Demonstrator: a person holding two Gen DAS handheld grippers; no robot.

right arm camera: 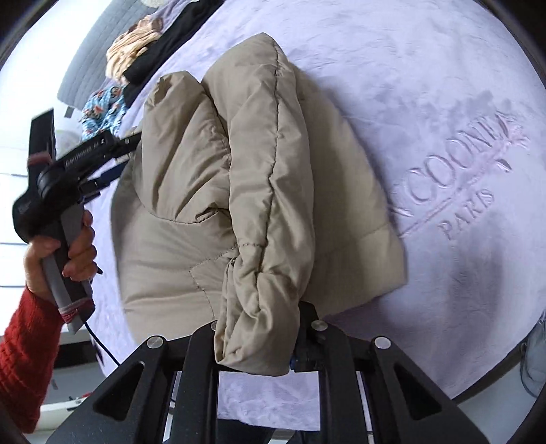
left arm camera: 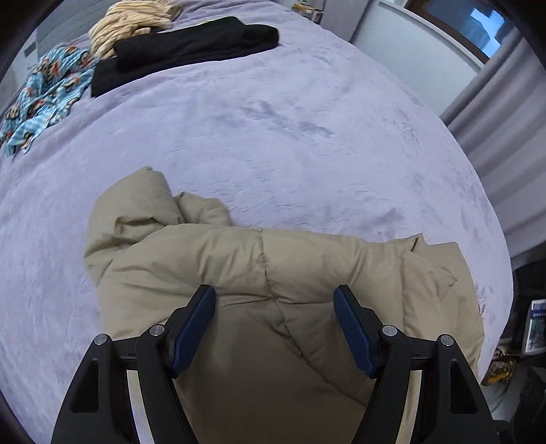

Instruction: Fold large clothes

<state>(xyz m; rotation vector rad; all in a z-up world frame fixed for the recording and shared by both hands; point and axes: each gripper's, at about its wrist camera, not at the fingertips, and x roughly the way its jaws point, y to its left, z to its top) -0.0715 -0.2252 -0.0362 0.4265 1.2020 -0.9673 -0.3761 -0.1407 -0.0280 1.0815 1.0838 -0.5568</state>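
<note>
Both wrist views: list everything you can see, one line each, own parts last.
Puffer jacket: one, beige, bunched on the near part of the bed.
Blanket: one, lilac, covering the bed.
Black clothes: one folded pile, far side of the bed.
Striped garment: one, cream, behind the black pile.
Printed fabric: one, blue, far left.
Curtain: grey, right of the bed.
Left gripper: black with blue pads, open over the jacket.
Right gripper: black, shut on a jacket sleeve.
Left hand: red sleeve, holding the left gripper's handle.

Spreading across a wide bed, lavender plush blanket; hanging at three o'clock, grey pleated curtains; glowing at one o'clock, daylit window.
</note>
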